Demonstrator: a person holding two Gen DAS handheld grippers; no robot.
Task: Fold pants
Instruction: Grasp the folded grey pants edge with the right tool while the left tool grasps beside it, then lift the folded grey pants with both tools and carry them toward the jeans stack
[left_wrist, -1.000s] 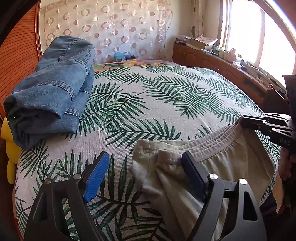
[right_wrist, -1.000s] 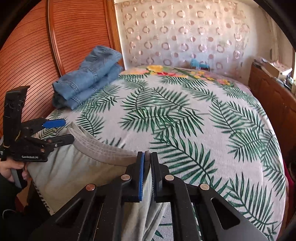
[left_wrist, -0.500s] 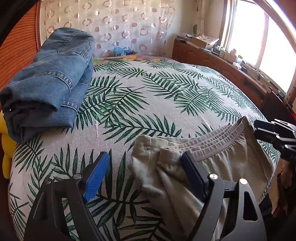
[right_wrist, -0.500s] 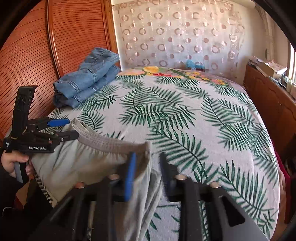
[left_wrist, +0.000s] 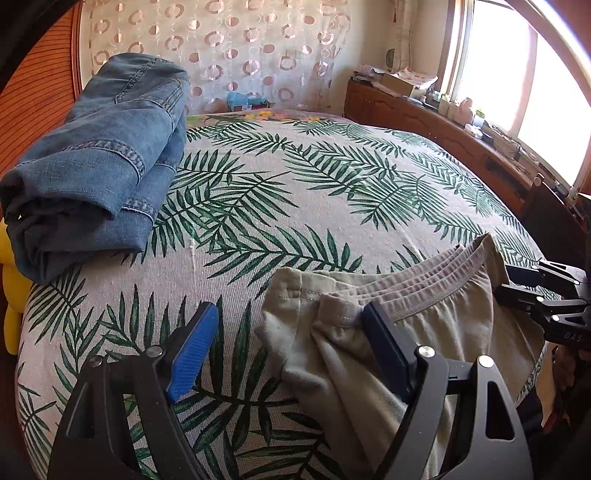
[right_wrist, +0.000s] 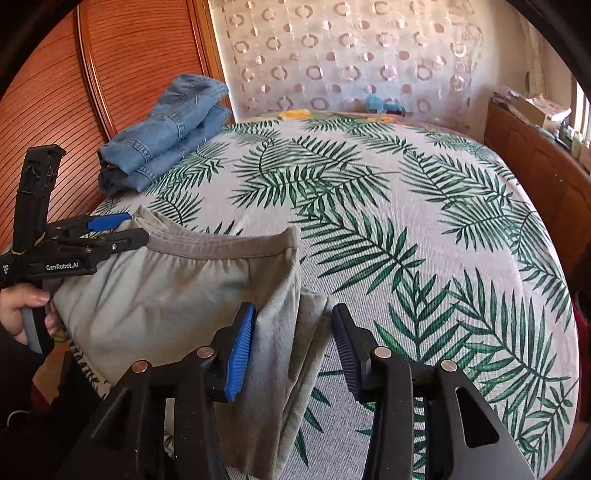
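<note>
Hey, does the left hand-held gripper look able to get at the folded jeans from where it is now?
Probably yes. The left hand-held gripper is open, and only bare bedspread lies between it and the folded jeans to its left. The grey pants sit on its other side, out of the way.

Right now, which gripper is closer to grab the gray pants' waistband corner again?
Probably the left gripper. It is open, and a waistband corner of the gray pants lies between its fingers. The right gripper is open too, but straddles the pants' side edge, lower than the waistband.
</note>
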